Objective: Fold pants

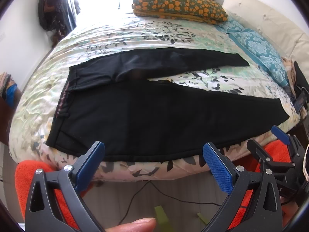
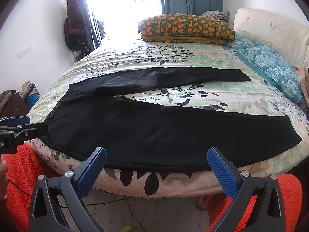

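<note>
With both the left tool (image 1: 153, 159) and right tool (image 2: 156, 166) gaping and empty, the pants (image 2: 154, 131) lie flat along the bed's (image 2: 135, 65) near edge, where a one-layer pinch could drag them off.

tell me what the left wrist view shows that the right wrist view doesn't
Only the left wrist view shows a fingertip at the bottom edge, the striped inner waistband lining of the pants, and the right gripper at the side.

Only the right wrist view shows the white wall switch plate and the left gripper from the side.

Both show the black pants spread flat, legs apart, on the floral-print bed cover, the folded orange-flowered blanket, and open blue-padded jaws.
</note>
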The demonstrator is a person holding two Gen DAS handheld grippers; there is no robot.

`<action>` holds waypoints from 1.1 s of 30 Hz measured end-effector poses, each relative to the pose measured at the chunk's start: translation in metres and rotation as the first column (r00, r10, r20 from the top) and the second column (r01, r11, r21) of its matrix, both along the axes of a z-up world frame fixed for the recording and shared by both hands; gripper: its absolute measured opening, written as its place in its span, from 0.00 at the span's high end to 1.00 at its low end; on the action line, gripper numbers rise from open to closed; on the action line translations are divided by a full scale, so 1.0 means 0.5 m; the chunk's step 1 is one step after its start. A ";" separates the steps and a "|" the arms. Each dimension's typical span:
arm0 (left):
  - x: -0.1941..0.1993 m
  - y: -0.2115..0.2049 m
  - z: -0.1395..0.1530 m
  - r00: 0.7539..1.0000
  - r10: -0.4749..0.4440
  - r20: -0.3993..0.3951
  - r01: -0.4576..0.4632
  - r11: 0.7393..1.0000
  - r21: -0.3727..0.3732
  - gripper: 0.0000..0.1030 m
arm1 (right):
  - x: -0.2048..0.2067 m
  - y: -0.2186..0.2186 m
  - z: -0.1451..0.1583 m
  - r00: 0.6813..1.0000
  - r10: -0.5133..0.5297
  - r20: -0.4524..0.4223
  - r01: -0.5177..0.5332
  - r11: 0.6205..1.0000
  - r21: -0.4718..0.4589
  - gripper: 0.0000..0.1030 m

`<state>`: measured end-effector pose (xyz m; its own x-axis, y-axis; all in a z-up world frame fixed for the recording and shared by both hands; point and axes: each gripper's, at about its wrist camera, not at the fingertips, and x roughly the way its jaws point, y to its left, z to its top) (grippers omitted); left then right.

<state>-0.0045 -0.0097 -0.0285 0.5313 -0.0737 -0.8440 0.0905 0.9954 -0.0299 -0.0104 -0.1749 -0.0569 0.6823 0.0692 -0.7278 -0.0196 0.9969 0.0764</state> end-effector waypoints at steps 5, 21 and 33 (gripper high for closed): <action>0.000 0.000 -0.001 1.000 0.001 0.000 -0.001 1.000 0.001 0.01 | 0.000 0.000 0.000 1.000 0.000 -0.001 0.000 1.000 0.000 0.00; -0.002 0.000 -0.005 1.000 -0.003 -0.005 0.003 1.000 0.007 0.01 | -0.001 0.000 -0.005 1.000 -0.001 -0.004 0.001 1.000 0.002 0.00; 0.004 -0.003 -0.020 1.000 -0.003 -0.021 0.003 1.000 0.016 0.01 | 0.003 -0.002 -0.013 1.000 0.000 -0.013 0.000 1.000 0.005 0.00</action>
<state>-0.0027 -0.0112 -0.0385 0.5129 -0.0613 -0.8562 0.0931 0.9955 -0.0156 -0.0089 -0.1757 -0.0632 0.6724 0.0728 -0.7366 -0.0186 0.9965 0.0815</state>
